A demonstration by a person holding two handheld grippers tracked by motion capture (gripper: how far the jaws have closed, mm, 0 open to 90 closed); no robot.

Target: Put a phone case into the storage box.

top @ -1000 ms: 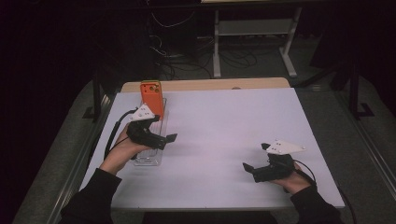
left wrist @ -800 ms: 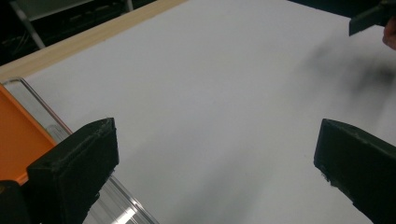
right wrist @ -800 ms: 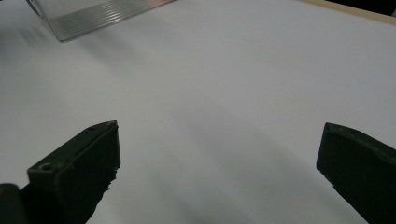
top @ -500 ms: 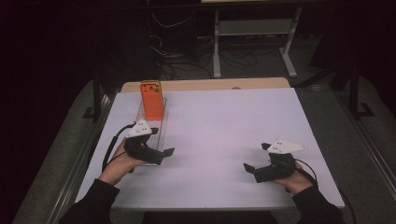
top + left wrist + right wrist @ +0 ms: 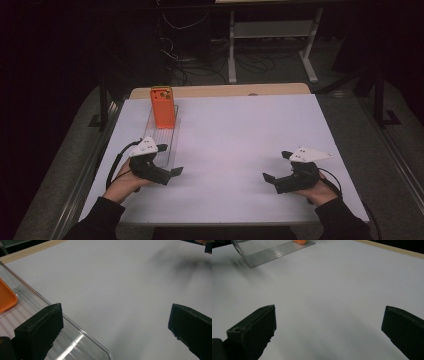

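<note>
While the left gripper [image 5: 167,167] hangs low at the near end of the long clear ribbed plastic tray [image 5: 167,142], its fingers [image 5: 40,327] are spread wide and hold nothing, one of them over the tray's rounded corner. The flat orange rectangular block [image 5: 163,107] lies at the tray's far end, well apart from it. Across the white worktop [image 5: 240,135], the right gripper [image 5: 275,170] rests near the front edge, fingers likewise spread and empty.

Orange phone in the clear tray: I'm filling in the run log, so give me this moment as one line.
orange phone: in clear tray, far end | left gripper: open, by tray's near end | right gripper: open, over white table
</note>
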